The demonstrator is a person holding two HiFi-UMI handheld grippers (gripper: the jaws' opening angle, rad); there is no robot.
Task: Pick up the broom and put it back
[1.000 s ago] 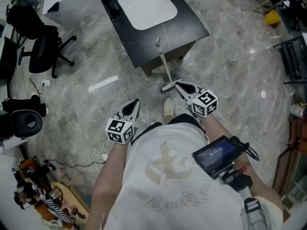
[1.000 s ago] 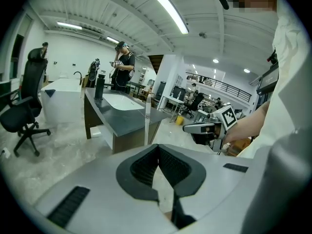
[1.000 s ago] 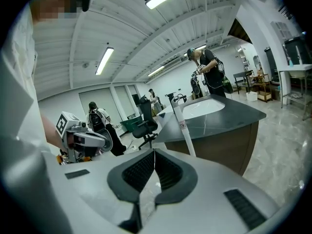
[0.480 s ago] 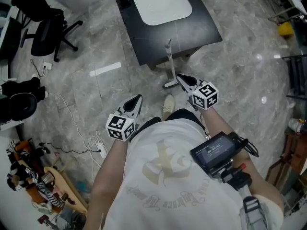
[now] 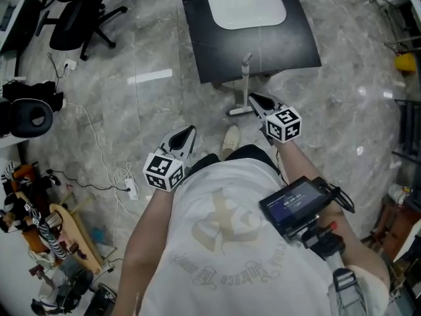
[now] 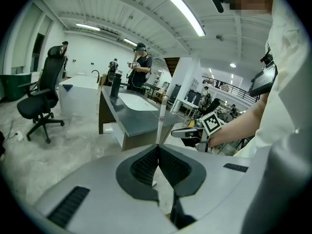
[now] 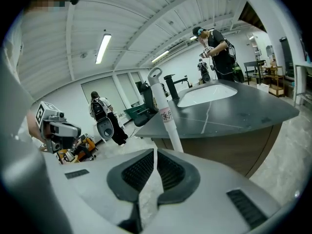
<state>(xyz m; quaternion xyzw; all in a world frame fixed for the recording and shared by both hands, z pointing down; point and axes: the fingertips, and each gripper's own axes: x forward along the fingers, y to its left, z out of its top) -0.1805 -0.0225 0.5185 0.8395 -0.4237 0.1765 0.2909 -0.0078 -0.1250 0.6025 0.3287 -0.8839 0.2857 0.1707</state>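
Note:
The broom (image 5: 245,79) has a white handle and stands leaning against the front edge of the dark counter (image 5: 296,41), its flat head (image 5: 238,111) on the floor. My right gripper (image 5: 252,100) is shut and empty, its tips just right of the broom's lower handle. In the right gripper view the handle (image 7: 164,112) rises straight beyond the shut jaws (image 7: 155,153). My left gripper (image 5: 189,133) hangs lower left, shut with nothing in it. From the left gripper view (image 6: 157,148) the handle (image 6: 161,121) shows ahead, with the right gripper (image 6: 188,132) beside it.
A white sink basin (image 5: 243,2) is set in the counter. A black office chair (image 5: 75,18) stands at the upper left. Cables and a power strip (image 5: 129,188) lie on the marble floor at the left, clutter (image 5: 39,229) beyond. The person's shoe (image 5: 230,141) is near the broom head.
My right gripper has sunk and come closer to the broom's lower handle. The view has shifted toward the counter. The left gripper has stayed about where it was.

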